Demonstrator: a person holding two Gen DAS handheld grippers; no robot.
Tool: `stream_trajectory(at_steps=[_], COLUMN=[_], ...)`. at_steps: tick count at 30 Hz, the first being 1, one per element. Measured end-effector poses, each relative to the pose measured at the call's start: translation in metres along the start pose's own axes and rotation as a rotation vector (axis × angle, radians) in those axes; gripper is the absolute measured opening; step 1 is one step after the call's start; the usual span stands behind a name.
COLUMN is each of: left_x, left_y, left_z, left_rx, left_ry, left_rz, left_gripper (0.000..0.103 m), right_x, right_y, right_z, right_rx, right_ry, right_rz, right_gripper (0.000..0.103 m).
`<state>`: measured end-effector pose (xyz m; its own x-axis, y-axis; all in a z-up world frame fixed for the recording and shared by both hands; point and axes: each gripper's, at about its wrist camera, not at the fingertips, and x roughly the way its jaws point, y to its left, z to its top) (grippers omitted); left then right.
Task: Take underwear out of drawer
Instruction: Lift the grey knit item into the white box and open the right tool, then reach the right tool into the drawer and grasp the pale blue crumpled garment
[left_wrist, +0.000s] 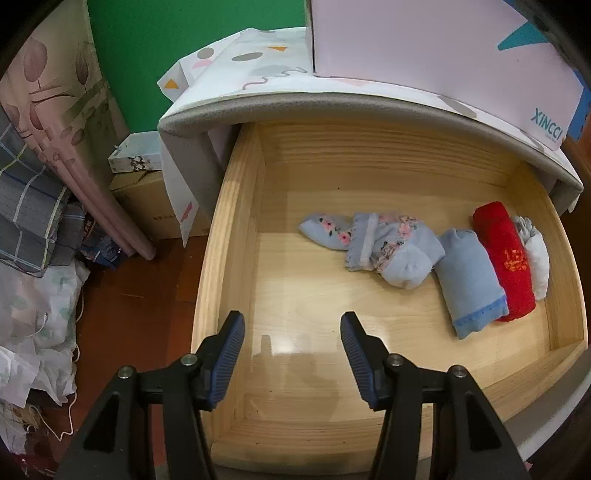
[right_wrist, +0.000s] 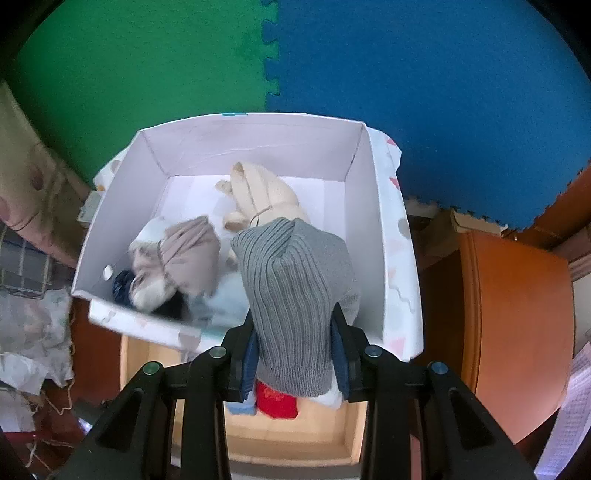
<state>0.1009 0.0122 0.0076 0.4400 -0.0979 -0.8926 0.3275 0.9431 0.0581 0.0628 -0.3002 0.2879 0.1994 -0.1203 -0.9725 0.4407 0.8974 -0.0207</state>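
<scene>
The wooden drawer (left_wrist: 236, 229) stands pulled out. On its floor lie a floral light-blue garment (left_wrist: 373, 243), a rolled light-blue piece (left_wrist: 469, 280), a red roll (left_wrist: 504, 258) and a white roll (left_wrist: 535, 254). My left gripper (left_wrist: 291, 354) hovers open over the drawer's bare near-left floor, holding nothing. In the right wrist view my right gripper (right_wrist: 295, 354) is shut on a grey ribbed roll of underwear (right_wrist: 295, 288), raised above the white box (right_wrist: 255, 147). Below it the drawer (right_wrist: 354, 435) shows the red roll (right_wrist: 277, 402).
The white box holds beige and cream garments (right_wrist: 184, 254) and dark pieces. It sits on the padded cabinet top (left_wrist: 295, 107). Cardboard boxes (left_wrist: 147, 199) and piled fabric (left_wrist: 33, 206) crowd the floor at left. An orange wooden cabinet (right_wrist: 517, 325) stands at right.
</scene>
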Motion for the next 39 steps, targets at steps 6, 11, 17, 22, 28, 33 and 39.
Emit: stream_trajectory(at_steps=[6,11,17,22,28,33,39], left_x=[0.001,0.002,0.003,0.003,0.003,0.002,0.002], left_y=[0.001,0.002,0.003,0.004,0.000,-0.003,-0.004], left_z=[0.000,0.000,0.001,0.001,0.000,-0.001,-0.002], left_rx=[-0.006,-0.015,-0.020,-0.027,-0.013,0.002,0.012], left_ry=[0.001,0.002,-0.006,-0.009,-0.009,-0.003,0.004], left_rz=[-0.002,-0.013,-0.015,-0.018,-0.003,0.026,0.027], left_gripper=[0.055,0.055,0.055,0.055,0.055,0.055,0.055], right_x=[0.040,0.064,0.079,0.055,0.005,0.006,0.073], right_y=[0.006,0.006,0.010,0.008,-0.005,-0.019,-0.034], right_z=[0.021,0.028,0.028,0.027,-0.008,-0.073,-0.133], right_rx=[0.001,0.006,-0.019,-0.019,-0.058,-0.119,-0.135], right_ry=[0.056,0.085,0.092,0.043,0.017,0.063,0.213], right_rz=[-0.015,-0.016,-0.012,0.011,0.088,0.061,0.036], right_gripper=[0.032,0.035,0.052,0.063,0.065,0.067,0.067])
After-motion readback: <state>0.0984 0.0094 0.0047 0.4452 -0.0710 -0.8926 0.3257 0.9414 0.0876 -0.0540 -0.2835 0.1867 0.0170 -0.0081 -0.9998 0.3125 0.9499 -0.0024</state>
